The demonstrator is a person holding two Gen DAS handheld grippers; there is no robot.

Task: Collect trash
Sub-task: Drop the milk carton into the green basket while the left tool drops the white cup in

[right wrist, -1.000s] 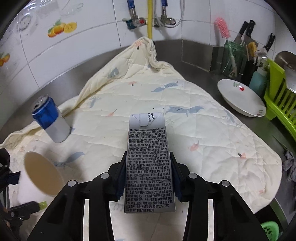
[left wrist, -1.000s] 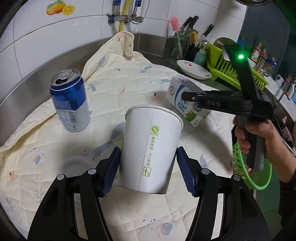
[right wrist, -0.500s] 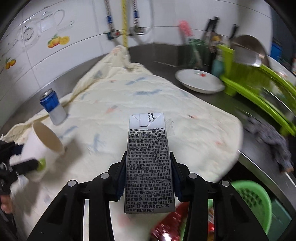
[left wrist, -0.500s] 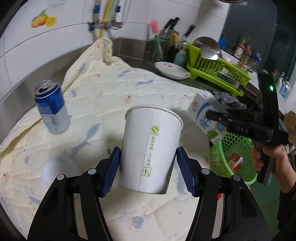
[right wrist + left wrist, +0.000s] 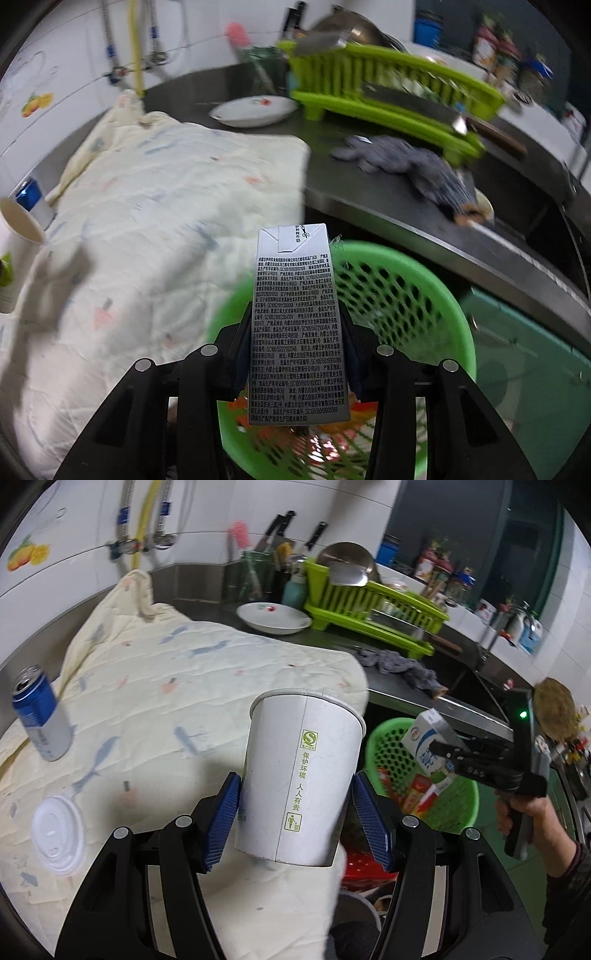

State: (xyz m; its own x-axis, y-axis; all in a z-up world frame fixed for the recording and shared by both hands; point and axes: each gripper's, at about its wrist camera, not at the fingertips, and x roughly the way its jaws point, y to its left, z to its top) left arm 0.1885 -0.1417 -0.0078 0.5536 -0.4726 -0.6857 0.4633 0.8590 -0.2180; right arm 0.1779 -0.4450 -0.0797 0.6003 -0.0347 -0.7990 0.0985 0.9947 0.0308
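Milk carton (image 5: pixel 300 325): clamped in the right gripper (image 5: pixel 295 354), hanging over the green basket (image 5: pixel 406 291).
Paper cup (image 5: pixel 301 786): gripped by the left gripper (image 5: pixel 295 823) above the quilt's (image 5: pixel 177 672) edge, beside the basket.
Release tip: centre each item over the basket opening before parting the jaws.
Left behind: blue can (image 5: pixel 38 716), white lid (image 5: pixel 57 834).

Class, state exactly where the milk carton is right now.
In the right wrist view, the milk carton sits centre frame, clamped in the right tongs above the green basket, just off the quilt's edge.
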